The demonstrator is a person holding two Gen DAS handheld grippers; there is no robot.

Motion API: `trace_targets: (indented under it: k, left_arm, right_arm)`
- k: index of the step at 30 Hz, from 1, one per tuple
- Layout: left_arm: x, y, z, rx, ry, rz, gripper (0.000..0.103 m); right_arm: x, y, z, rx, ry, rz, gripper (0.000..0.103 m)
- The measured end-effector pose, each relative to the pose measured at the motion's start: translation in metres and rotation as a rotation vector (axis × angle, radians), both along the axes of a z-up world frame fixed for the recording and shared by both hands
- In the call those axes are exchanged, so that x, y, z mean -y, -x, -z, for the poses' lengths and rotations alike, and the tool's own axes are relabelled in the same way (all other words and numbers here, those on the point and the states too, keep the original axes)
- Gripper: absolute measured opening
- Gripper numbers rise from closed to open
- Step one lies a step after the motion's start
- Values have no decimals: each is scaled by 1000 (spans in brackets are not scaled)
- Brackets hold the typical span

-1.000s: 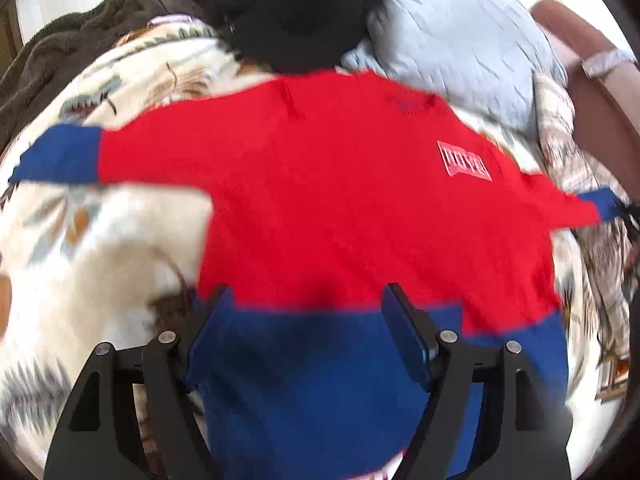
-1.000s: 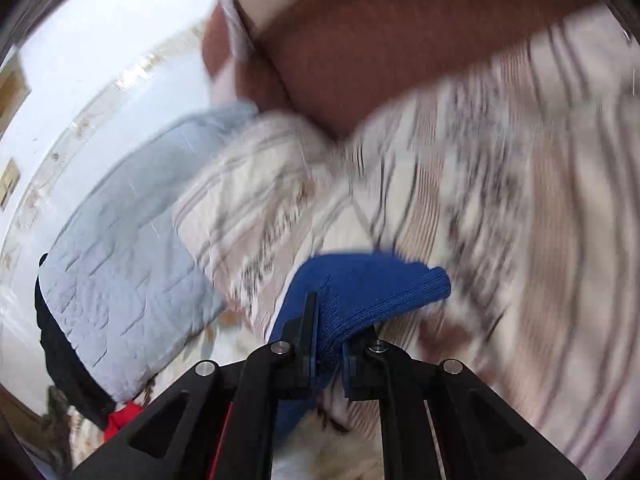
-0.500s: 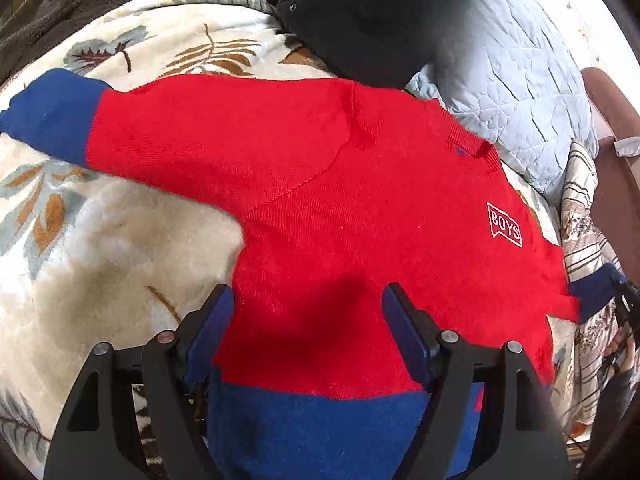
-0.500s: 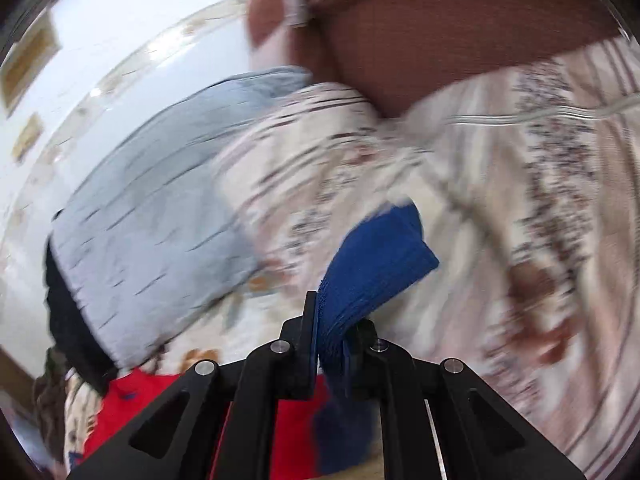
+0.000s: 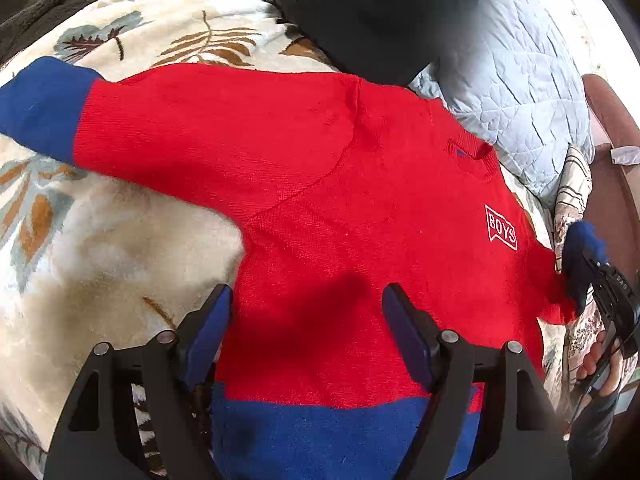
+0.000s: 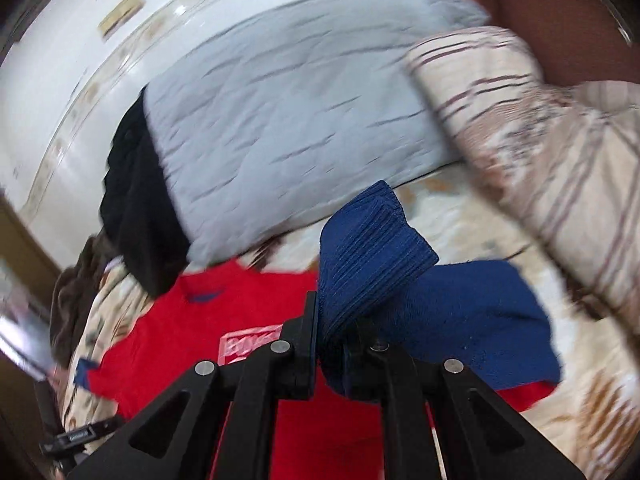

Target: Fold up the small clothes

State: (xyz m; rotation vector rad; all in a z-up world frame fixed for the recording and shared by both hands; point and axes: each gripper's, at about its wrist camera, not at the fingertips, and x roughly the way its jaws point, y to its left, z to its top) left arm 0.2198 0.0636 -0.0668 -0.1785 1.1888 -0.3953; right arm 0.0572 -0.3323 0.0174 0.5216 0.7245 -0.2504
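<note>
Left wrist view: lying spread across the middle of the frame, a red sweater point(image 5: 320, 208) with a blue hem band running along the bottom edge, resting on a cream leaf-patterned blanket point(image 5: 120, 248) filling the left side. Stretching toward the upper left, one sleeve ending in a blue cuff point(image 5: 40, 108). Showing at centre right on the chest, a white "BOYS" patch point(image 5: 501, 232). Hanging over the lower body of the sweater, the left gripper point(image 5: 307, 320), jaws standing wide apart, nothing pinched between them, one finger over the sweater's left edge, the other over the red knit. Sitting at top centre, a black garment point(image 5: 372, 20); lying beside it at upper right, a pale blue quilted pillow point(image 5: 520, 80). Appearing at the right edge, the other blue cuff point(image 5: 580, 256) lifted off the bedding, pinched in the right gripper point(image 5: 588, 276), with a hand point(image 5: 600, 364) just below it. Right wrist view, blurred: clamping at lower centre, the right gripper point(image 6: 338, 328), jaws nearly together on the ribbed blue cuff point(image 6: 368, 248), the cuff sticking up past the fingertips. Trailing to the right of centre, the blue sleeve end point(image 6: 480, 320). Spreading at lower left, the red sweater point(image 6: 168, 340) with its patch just left of the fingers. Filling the upper middle, the quilted pillow point(image 6: 300, 120), the black garment point(image 6: 136, 200) at its left, and a striped beige blanket point(image 6: 540, 140) at the right.
</note>
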Motion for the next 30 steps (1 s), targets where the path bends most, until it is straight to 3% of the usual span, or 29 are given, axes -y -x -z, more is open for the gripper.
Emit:
trace_targets:
  k: [9, 16, 20, 24, 28, 30]
  left_arm:
    - [-6, -2, -5, -15, 50, 2, 77]
    - [-25, -8, -19, -1, 132, -25, 77]
    - [-32, -10, -19, -30, 201, -33, 77]
    - [-17, -6, -13, -76, 228, 15, 77]
    - [24, 10, -13, -94, 224, 129, 77]
    - [51, 22, -10, -111, 214, 179, 77]
  right_arm:
    - [-114, -49, 11, -42, 32, -208, 8]
    - [-201, -72, 18, -44, 19, -372, 8]
    - [-231, -75, 39, -123, -24, -421, 12]
    - [-205, -44, 37, -96, -74, -376, 12]
    - [-135, 7, 35, -83, -111, -215, 33]
    - [-104, 31, 43, -97, -143, -159, 34]
